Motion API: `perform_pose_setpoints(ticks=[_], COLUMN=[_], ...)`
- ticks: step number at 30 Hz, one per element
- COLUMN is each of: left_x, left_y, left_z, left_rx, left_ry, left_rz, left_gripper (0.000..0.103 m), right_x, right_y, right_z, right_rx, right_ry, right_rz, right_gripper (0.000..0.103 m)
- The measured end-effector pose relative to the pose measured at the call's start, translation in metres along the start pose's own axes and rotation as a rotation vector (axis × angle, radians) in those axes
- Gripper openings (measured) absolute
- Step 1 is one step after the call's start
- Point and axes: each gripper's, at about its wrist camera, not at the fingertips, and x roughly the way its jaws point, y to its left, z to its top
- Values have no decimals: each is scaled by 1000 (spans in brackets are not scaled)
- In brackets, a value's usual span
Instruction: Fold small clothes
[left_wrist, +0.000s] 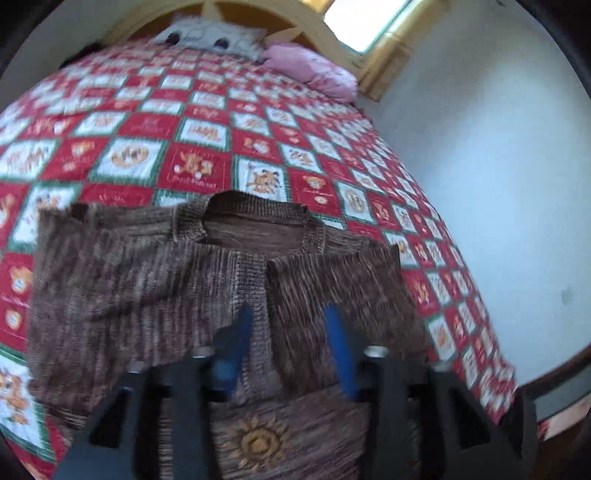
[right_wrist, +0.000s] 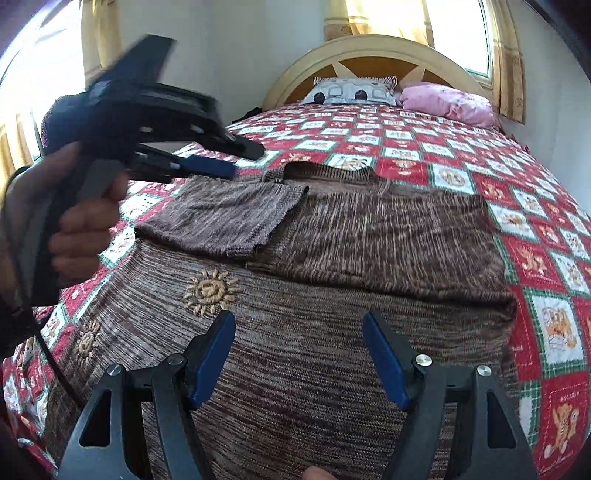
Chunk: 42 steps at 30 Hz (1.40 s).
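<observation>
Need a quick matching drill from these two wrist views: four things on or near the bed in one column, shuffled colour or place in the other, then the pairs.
Things
1. sweater
2. quilt
3. pink pillow
4. sun motif

Descriptions
A. red, white and green squares
B. at the headboard, beside the patterned pillow
C. brown knit, both sleeves folded in over the body
D. tan embroidery on the knit

Pairs: 1-C, 2-A, 3-B, 4-D
</observation>
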Motion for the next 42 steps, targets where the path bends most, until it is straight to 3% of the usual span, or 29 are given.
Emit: perform_pose_setpoints(ticks=[2, 3, 4, 7, 9, 10, 14, 17, 22, 25, 27, 28, 29, 33, 36, 42], left_x=[-20, -28, -31, -38, -43, -46, -57, -54, -43, -33, -33, -33, -32, -31, -30, -31], left_y=[9, 19, 28, 75, 105, 115, 144, 138, 122, 124, 130, 131, 131, 130, 131, 129], left_z=[-8, -13, -15, -27, -35, -39, -63, -75, -79, -81, -81, -81, -80, -81, -81, -82], left_rx=[55, 78, 88, 113, 90, 74, 8, 46, 118, 128, 93, 87, 85, 98, 95, 98], left_ry=[-52, -73, -81, -79, -81, -83, -70, -60, -29, -18, -29, -27, -27, -30, -24, -27], left_rz=[50, 108, 161, 432, 549, 568, 505, 472, 442, 473, 467, 467, 467, 471, 462, 460], left_gripper=[73, 76, 77, 77, 77, 77, 77, 77, 79, 87, 93, 94, 95, 96, 98, 99], right_x=[2, 2, 2, 1, 4, 7, 26, 49, 87, 105, 111, 111, 108, 74, 57, 81], right_y=[2, 3, 4, 7, 7, 5, 3, 3, 18, 33, 40, 41, 40, 42, 40, 26], right_z=[-1, 0, 2, 11, 21, 27, 49, 63, 72, 71, 71, 73, 74, 88, 91, 61], right_rx=[-1, -4, -10, -19, -1, 19, 84, 131, 153, 127, 90, 87, 89, 30, -4, -34], right_ry=[10, 14, 16, 20, 32, 42, 83, 115, 181, 226, 227, 225, 218, 129, 110, 209], right_rz=[4, 7, 11, 26, 57, 79, 141, 152, 178, 187, 137, 136, 137, 93, 62, -11], right_gripper=[72, 72, 72, 72, 72, 72, 72, 59, 55, 34, 23, 12, 10, 8, 8, 9])
